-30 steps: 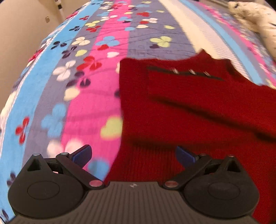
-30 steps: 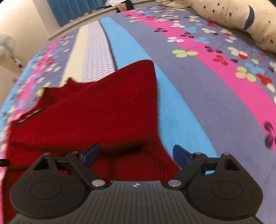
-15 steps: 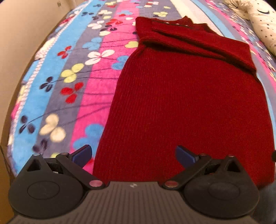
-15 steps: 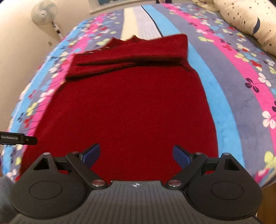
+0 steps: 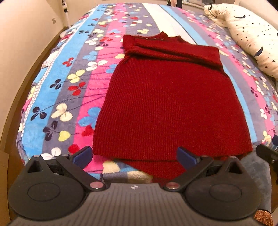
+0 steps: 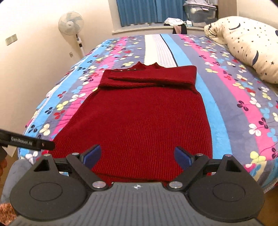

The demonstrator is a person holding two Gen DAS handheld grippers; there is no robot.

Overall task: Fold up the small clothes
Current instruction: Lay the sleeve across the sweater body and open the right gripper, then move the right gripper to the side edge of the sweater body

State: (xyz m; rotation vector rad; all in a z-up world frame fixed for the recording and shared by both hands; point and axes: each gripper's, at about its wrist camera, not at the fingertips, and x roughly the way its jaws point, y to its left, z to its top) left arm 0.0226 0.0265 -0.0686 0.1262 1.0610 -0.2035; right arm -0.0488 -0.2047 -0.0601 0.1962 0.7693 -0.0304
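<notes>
A dark red knit sweater (image 5: 170,104) lies flat on the bed, collar at the far end, both sleeves folded across the chest. It also shows in the right wrist view (image 6: 139,121). My left gripper (image 5: 133,155) is open and empty, hovering at the hem's near left part. My right gripper (image 6: 137,156) is open and empty, over the hem's middle. Neither touches the sweater. The left gripper's body shows at the left edge of the right wrist view (image 6: 26,141).
The bed has a striped floral blanket (image 5: 69,83). A star-print pillow (image 6: 248,50) lies at the far right. A standing fan (image 6: 71,24) is by the left wall. Storage boxes (image 6: 199,10) sit on the windowsill. The bed's near edge is right below the grippers.
Both grippers have pulled back from the chest area to the hem end of the sweater and risen. The sweater stays flat with the sleeves folded in.
</notes>
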